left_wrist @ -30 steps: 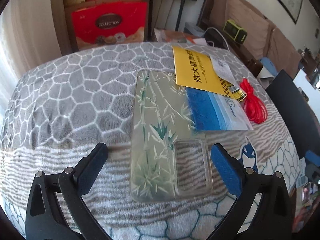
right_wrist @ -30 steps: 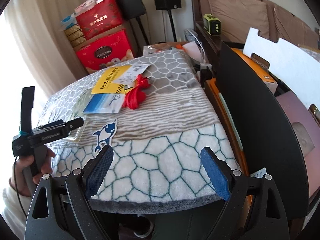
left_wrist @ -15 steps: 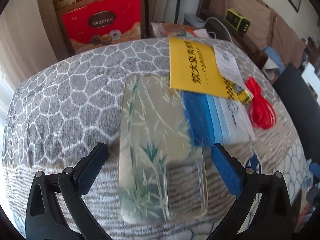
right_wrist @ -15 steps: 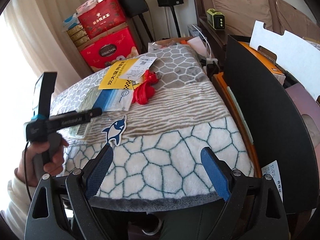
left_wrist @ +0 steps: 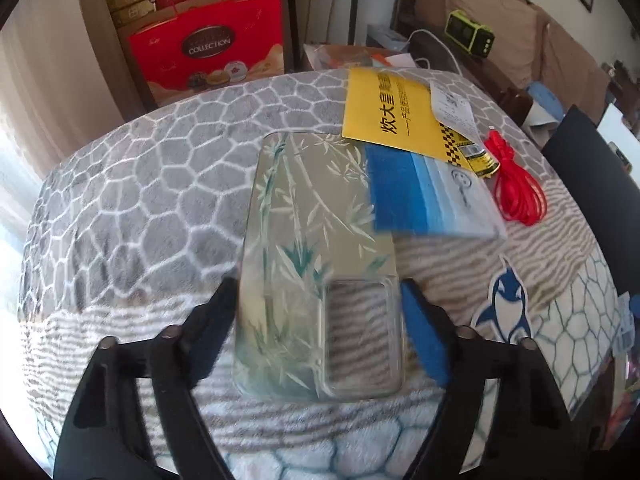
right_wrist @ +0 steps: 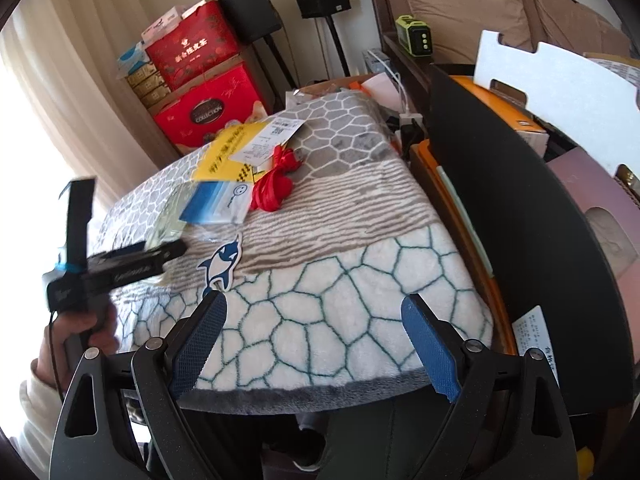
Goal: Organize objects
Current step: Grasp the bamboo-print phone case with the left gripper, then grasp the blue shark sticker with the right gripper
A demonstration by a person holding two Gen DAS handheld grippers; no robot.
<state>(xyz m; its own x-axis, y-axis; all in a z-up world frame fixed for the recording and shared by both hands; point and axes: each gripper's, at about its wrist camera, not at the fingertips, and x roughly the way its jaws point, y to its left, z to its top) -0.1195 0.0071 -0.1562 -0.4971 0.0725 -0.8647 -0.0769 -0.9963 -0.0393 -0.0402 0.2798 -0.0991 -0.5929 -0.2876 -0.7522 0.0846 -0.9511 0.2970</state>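
Observation:
A clear phone case [left_wrist: 316, 264] printed with green bamboo lies flat on the patterned blanket [left_wrist: 132, 208]. My left gripper [left_wrist: 316, 286] straddles the case's near end. Its jaws are closing with the case between them, and both pads meet its long edges. Over the case's far right corner lies a blue and white packet [left_wrist: 424, 196], itself under a yellow envelope [left_wrist: 392, 116]. A coil of red cord [left_wrist: 516, 188] lies to their right. My right gripper [right_wrist: 314, 298] hangs open over the blanket's near edge [right_wrist: 320, 392] with nothing between its fingers.
An orca sticker [left_wrist: 504, 300] lies on the blanket right of the case. Red gift boxes [left_wrist: 208, 56] stand behind the table. A tall black panel [right_wrist: 520, 200] borders the right side. In the right wrist view, a hand [right_wrist: 80, 328] holds the left gripper's handle.
The left gripper's fingers have come in from wide apart onto the phone case's sides. The case now sits nearer in the left wrist view. The right gripper has stayed open in place.

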